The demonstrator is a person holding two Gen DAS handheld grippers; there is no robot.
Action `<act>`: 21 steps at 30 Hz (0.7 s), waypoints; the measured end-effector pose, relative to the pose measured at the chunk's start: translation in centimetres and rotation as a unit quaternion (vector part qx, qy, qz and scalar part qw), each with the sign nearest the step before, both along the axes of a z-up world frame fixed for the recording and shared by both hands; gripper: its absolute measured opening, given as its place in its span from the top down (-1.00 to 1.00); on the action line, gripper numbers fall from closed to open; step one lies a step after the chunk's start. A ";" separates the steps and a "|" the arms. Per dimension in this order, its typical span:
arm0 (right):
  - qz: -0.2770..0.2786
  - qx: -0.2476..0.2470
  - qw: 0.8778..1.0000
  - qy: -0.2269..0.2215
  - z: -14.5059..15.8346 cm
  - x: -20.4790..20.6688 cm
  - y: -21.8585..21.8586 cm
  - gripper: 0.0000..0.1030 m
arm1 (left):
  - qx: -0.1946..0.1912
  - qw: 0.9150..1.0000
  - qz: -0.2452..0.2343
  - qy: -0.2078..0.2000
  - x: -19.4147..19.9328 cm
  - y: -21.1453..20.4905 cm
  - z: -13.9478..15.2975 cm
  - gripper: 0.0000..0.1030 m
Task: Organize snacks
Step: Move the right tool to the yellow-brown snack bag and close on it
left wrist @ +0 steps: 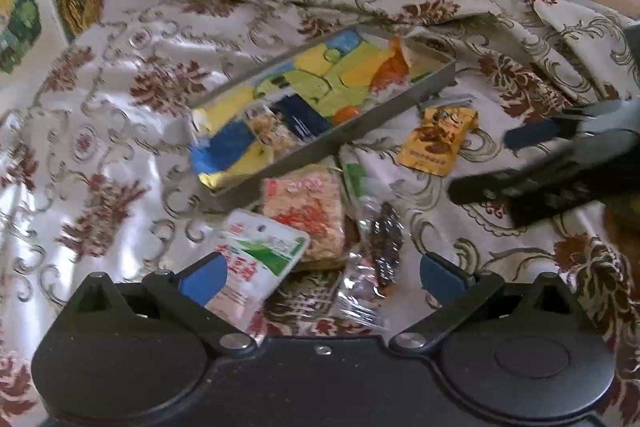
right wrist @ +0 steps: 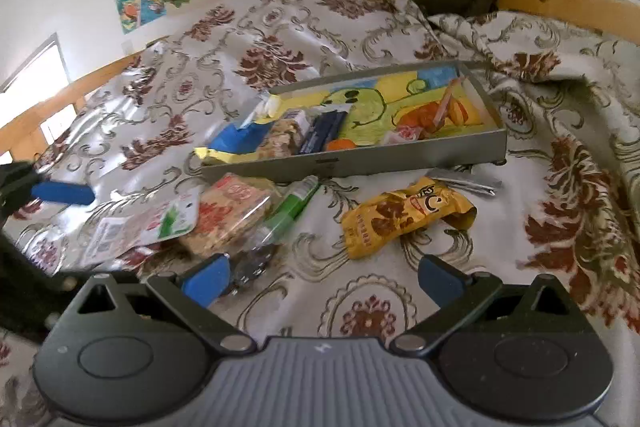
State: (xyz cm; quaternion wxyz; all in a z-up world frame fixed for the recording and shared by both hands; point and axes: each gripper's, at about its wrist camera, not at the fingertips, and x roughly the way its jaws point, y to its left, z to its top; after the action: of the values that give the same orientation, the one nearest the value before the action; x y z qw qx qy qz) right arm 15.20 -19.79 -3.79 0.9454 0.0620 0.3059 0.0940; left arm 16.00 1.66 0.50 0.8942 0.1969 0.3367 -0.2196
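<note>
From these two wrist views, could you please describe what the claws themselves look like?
Both match: the left claw and right claw have blue finger pads on black linkage arms with silver pivot bolts. The right claw's body is ribbed grey, the left's plain black.

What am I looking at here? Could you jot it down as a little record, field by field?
Surface: floral cloth
Container: grey tray, a few snacks already inside
Loose snacks: yellow packet, white pouch, orange-patterned pack, green-labelled pack
Left claw: open, holds nothing, over the pile
Right claw: open, holds nothing
</note>
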 end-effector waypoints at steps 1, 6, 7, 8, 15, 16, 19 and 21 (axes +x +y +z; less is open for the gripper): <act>-0.002 0.001 1.000 0.006 -0.3 0.8 -0.1 -0.98 | 0.005 1.000 -0.004 0.010 0.2 0.0 -0.2 -0.99; -0.004 0.016 1.000 0.009 -1.8 3.5 -0.8 -0.98 | 0.090 0.994 -0.057 0.005 0.6 0.2 -1.1 -0.99; -0.008 0.029 0.999 0.013 -2.3 3.9 -1.2 -0.98 | 0.094 0.994 -0.060 0.009 1.0 0.4 -1.0 -0.99; -0.011 0.043 0.999 0.014 -2.6 4.1 -1.6 -0.97 | 0.087 0.994 -0.059 0.019 1.6 0.4 -0.9 -0.99; -0.005 0.123 0.992 -0.022 -4.0 4.6 -3.8 -0.97 | 0.014 0.997 -0.019 0.078 5.4 -1.5 -1.8 -0.99; -0.003 0.131 0.991 -0.025 -4.0 4.8 -4.1 -0.97 | 0.014 0.996 -0.025 0.081 5.7 -2.1 -2.1 -0.99; -0.004 0.146 0.989 -0.027 -4.1 5.4 -4.7 -0.95 | 0.017 0.996 -0.039 0.082 5.9 -3.5 -2.8 -0.99; -0.006 0.162 0.986 -0.027 -4.4 5.8 -5.3 -0.92 | 0.025 0.995 -0.044 0.087 5.9 -4.3 -3.5 -0.99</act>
State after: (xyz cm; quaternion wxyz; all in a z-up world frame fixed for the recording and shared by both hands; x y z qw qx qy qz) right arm 20.96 -25.09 -8.17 0.9313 0.2137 0.2602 0.1386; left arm 21.89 -2.68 -2.98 0.8461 0.2138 0.4093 -0.2662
